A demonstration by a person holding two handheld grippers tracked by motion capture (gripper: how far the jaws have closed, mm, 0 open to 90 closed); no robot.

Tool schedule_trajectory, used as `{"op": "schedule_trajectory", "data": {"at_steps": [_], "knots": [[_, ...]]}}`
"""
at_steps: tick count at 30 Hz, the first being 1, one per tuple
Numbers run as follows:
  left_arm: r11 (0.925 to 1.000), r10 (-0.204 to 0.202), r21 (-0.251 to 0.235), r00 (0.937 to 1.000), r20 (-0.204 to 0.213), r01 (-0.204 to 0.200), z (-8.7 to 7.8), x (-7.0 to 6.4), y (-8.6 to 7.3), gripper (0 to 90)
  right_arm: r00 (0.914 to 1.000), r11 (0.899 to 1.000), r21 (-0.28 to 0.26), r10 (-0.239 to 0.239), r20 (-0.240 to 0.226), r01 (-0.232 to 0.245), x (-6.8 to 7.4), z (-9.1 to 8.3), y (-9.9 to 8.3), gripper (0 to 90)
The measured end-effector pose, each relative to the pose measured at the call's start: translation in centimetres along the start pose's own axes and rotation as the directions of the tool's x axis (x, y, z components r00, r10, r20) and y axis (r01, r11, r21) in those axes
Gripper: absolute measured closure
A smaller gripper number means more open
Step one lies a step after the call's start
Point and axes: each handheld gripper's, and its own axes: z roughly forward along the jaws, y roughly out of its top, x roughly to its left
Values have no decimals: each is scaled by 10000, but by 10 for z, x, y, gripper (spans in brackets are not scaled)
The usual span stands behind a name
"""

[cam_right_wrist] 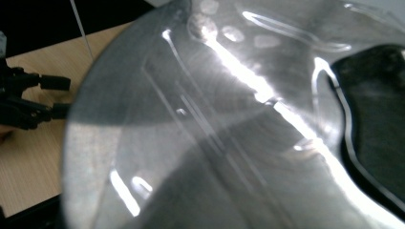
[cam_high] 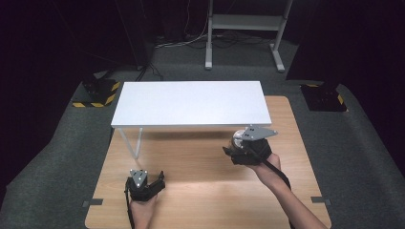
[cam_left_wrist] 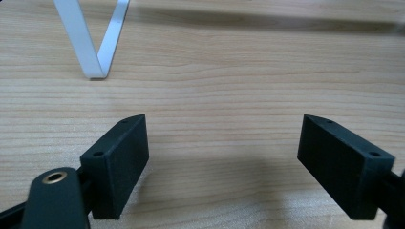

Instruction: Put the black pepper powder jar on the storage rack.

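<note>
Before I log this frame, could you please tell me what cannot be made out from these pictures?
- Right gripper, right gripper view: a clear, shiny rounded object pressed close to the lens covers its jaws, so their state cannot be told.
- The clear object, high view: too small, partly behind the gripper; its kind stays unknown.
- Space under the white raised shelf, high view: hidden by the shelf top.
- Left gripper, left gripper view: jaw bases cut off by the bottom edge.

My high view is dim at the edges, the desk (cam_high: 200, 191) lit. Glare streaks my right gripper view's blurred close glass (cam_right_wrist: 229, 124); my left gripper (cam_left_wrist: 224, 157) casts soft shadow.
</note>
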Motion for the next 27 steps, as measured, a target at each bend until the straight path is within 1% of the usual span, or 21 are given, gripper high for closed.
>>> {"op": "schedule_trajectory", "data": {"at_steps": [5, 7, 10, 13, 16, 18, 21, 25, 27], "knots": [[10000, 1, 1, 10000, 6, -1, 0, 0, 0, 180, 10000, 9994, -331, -54, 10, 54, -2, -6, 22, 309], [10000, -1, -1, 10000, 7, 1, 0, 0, 0, 180, 9998, 9989, -429, -154, 145, 161, -2, -8, 33, 309], [10000, -3, -13, 10000, 15, 3, 0, 0, 0, 180, 9997, 9983, -562, -112, 214, 124, -5, -8, 47, 308], [10000, -1, -15, 10000, 20, 1, 0, 0, 0, 180, 9993, 9983, -561, -109, 348, 128, -7, -6, 61, 309], [10000, 1, -8, 10000, 22, -1, 0, 0, 0, 180, 9985, 9991, -398, -115, 541, 137, -7, 1, 75, 308], [10000, -1, -15, 10000, 29, 1, 0, 1, 0, 180, 9979, 9994, -342, -40, 640, 62, -8, 6, 81, 309], [10000, 8, -5, 10000, 44, -8, 0, 1, 0, 180, 9975, 9996, -260, 162, 685, -144, -11, 14, 87, 308], [10000, -15, -17, 10000, 48, 15, 0, 1, 0, 179, 9957, 9996, -57, 267, 890, -263, -13, 26, 96, 309], [10000, -28, -26, 10000, 23, 28, 0, 0, 0, 179, 9943, 9991, -36, 435, 972, -433, -16, 32, 99, 309]]}}
